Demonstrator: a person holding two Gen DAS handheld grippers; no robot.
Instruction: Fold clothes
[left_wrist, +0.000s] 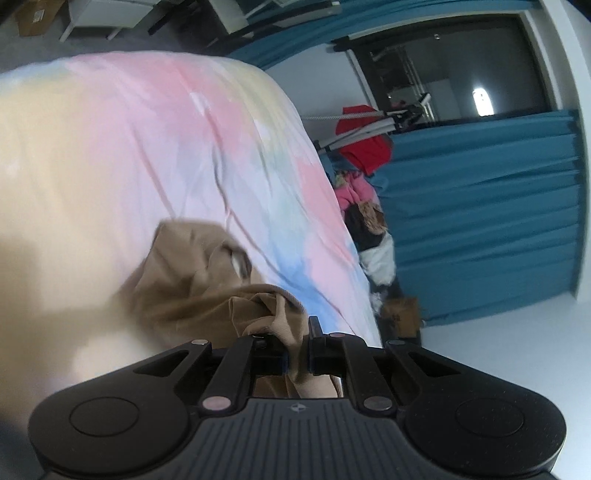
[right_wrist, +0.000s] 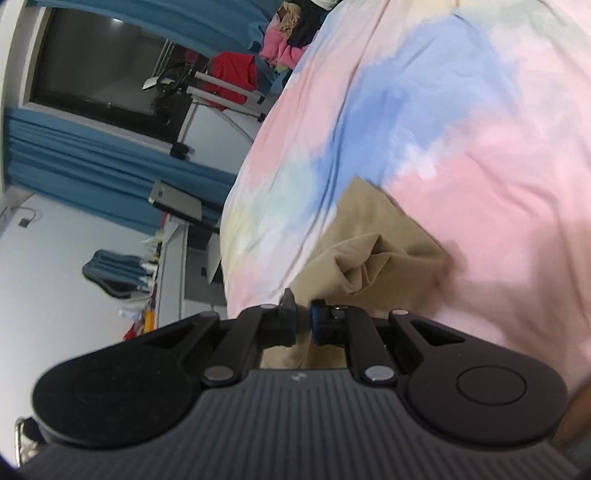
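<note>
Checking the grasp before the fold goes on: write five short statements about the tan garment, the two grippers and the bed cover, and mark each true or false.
1. The left gripper is closed on the tan garment. True.
2. The right gripper is wide open, clear of any cloth. False: its jaws are nearly together with tan fabric pinched between them.
3. The garment is bright red. False: it is tan; a red cloth hangs in the background.
4. The garment lies over a pastel tie-dye bed cover. True.
5. The garment is neatly folded flat. False: it is bunched and creased.
</note>
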